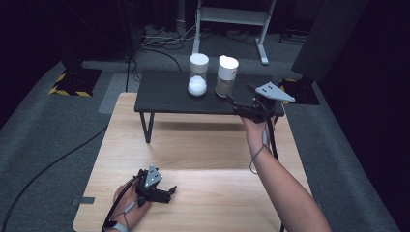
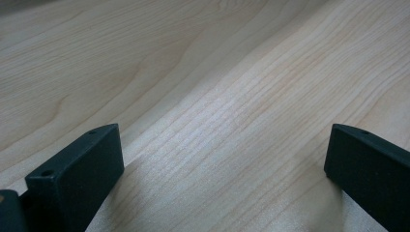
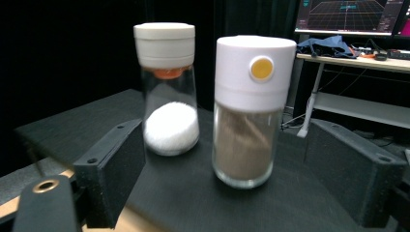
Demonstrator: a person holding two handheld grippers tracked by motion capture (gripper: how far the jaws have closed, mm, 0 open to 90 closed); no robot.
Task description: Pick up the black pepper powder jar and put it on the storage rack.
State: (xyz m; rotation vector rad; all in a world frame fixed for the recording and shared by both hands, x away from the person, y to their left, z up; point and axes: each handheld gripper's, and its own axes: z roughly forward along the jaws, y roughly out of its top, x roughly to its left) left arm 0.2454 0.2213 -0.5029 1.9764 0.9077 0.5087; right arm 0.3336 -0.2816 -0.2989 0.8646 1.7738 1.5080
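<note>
Right gripper [image 1: 237, 102], jaws wide apart, faces brown jar [image 3: 249, 111] on black shelf [image 1: 164, 96], beside white jar [image 3: 169, 92]. Left gripper [image 1: 167, 191], jaws spread, rests on table [image 2: 217, 96].

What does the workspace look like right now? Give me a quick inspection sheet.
Surface: light wooden table with a small black stand at its far end.
Job's things: jar of white powder and jar of brown powder, upright on the stand, apart.
Clutter: nothing seen.
Grippers: left gripper open, low over bare wood; right gripper open, facing the brown jar, not touching.
Cables: a cable on the floor.
Surroundings: dark room, grey carpet.
</note>
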